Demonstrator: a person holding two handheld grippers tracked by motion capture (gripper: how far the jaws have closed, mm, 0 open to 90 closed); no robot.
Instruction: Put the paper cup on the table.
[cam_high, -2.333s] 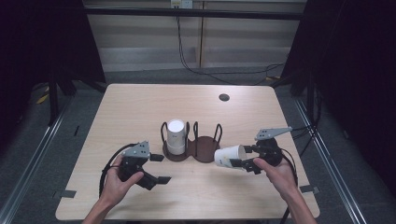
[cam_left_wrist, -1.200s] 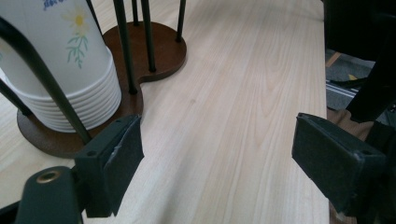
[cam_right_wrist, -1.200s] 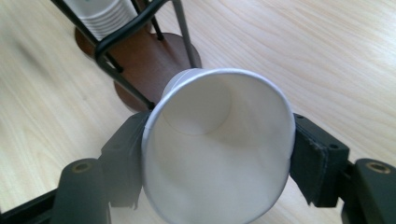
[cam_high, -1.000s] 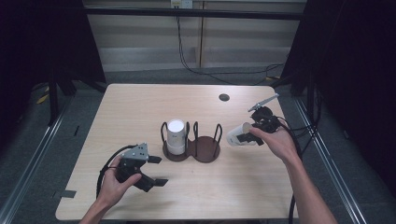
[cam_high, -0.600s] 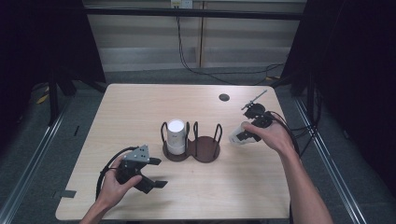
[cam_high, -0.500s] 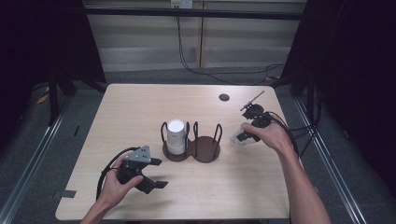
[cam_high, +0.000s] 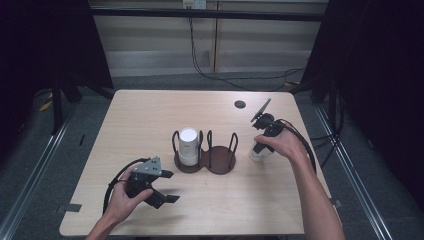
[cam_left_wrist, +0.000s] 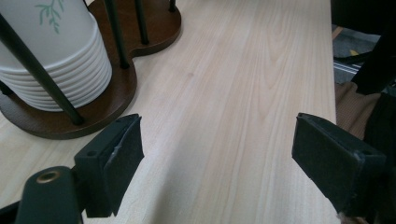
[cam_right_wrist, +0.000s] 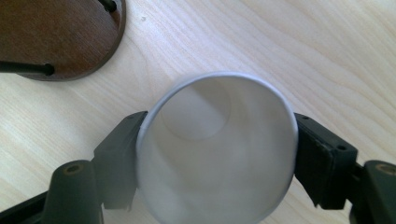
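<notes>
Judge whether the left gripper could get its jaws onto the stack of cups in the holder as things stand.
Probably yes: the left gripper stands open, bare table lies between it and the stack of cups, though the holder's black rods partly fence the stack.

Wooden table (cam_high: 150, 115), seen from above. Brown double-ring cup holder (cam_high: 206, 157) sits near the tabletop's middle, a bit toward the near edge. Its left ring holds a white stack of cups (cam_high: 188, 146), upright; the right ring shows bare base. Right gripper (cam_high: 259, 152) is just right of the holder, toward the right edge, pointing down over a white cup (cam_high: 257, 156) standing on the wood; its jaws have just been opening, cup between them, contact hidden by the hand. Left gripper (cam_high: 167, 186) rests near the near-left corner, jaws spread, nothing between them. Small dark round disc (cam_high: 240, 104) lies near the far edge, right of centre.
</notes>
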